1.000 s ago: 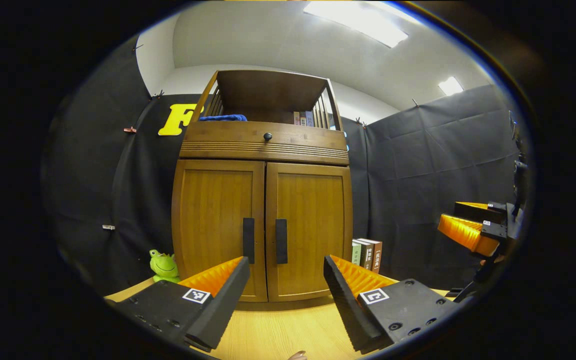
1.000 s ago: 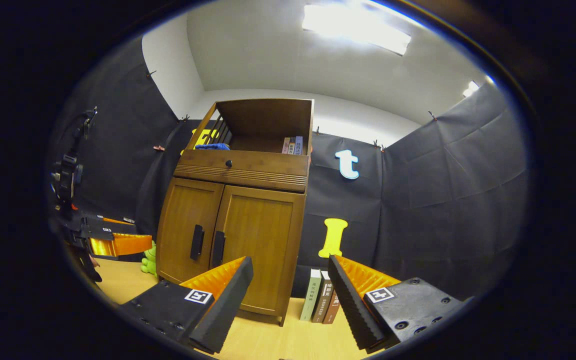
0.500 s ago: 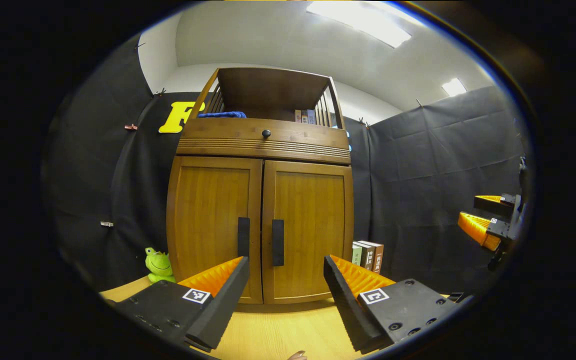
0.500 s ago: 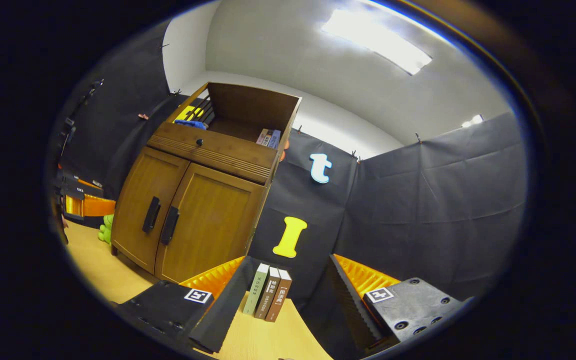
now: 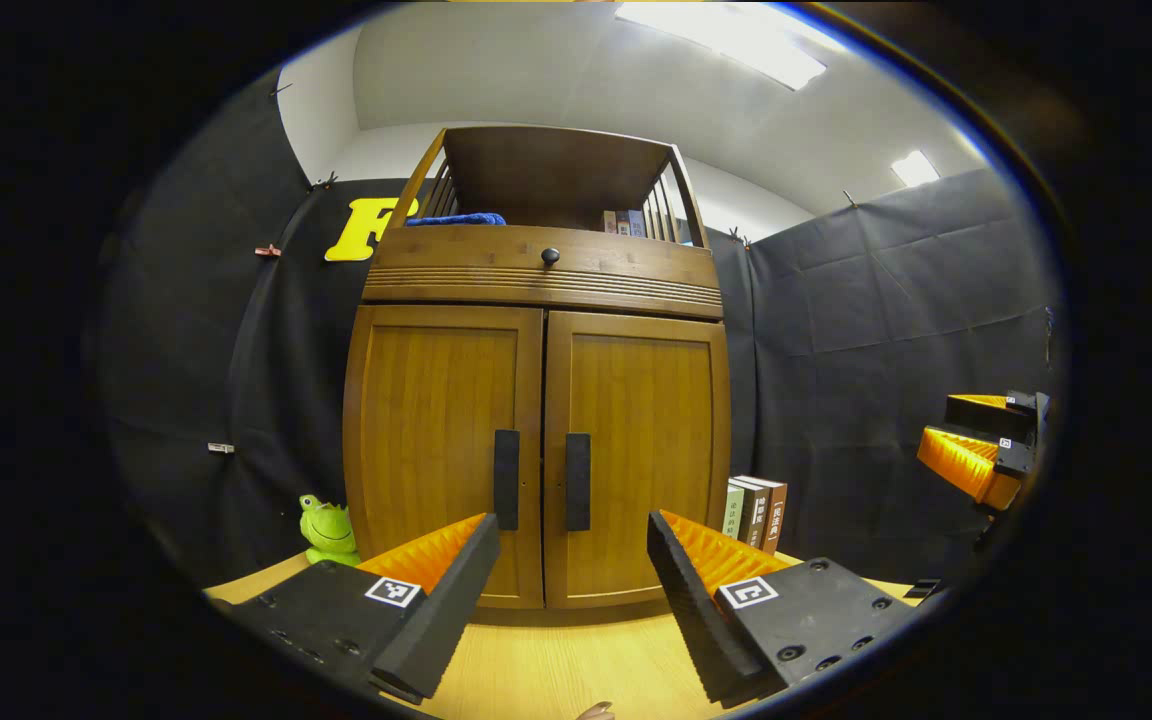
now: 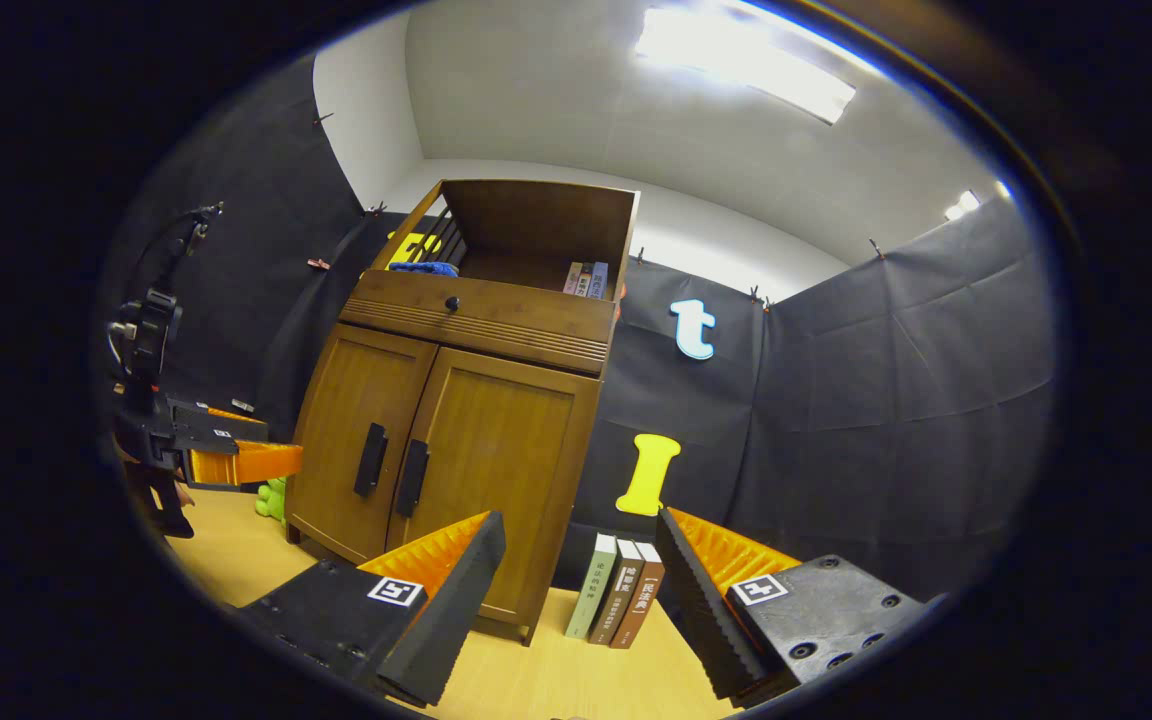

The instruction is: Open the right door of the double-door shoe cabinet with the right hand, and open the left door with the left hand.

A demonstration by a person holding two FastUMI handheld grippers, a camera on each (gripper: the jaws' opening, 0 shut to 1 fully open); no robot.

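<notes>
A brown wooden shoe cabinet (image 5: 536,400) (image 6: 456,440) stands on the table with both doors closed. Its left door (image 5: 441,450) and right door (image 5: 641,450) each carry a black vertical handle (image 5: 506,480) (image 5: 577,481) beside the centre seam. My left gripper (image 5: 571,590) is open in front of the doors, short of the handles and holding nothing. My right gripper (image 6: 576,600) is open too, off to the cabinet's right and aimed past its right side. In the left gripper view the right gripper (image 5: 976,450) appears at the far right edge.
Three upright books (image 5: 756,510) (image 6: 616,590) stand against the cabinet's right side. A green frog toy (image 5: 326,530) sits at its left. The open top shelf holds a blue cloth (image 5: 456,219) and small books. A drawer with a black knob (image 5: 550,256) sits above the doors.
The right gripper's view swung right toward the books, then back left toward the cabinet. The left gripper crept closer to the doors. Both stayed open.
</notes>
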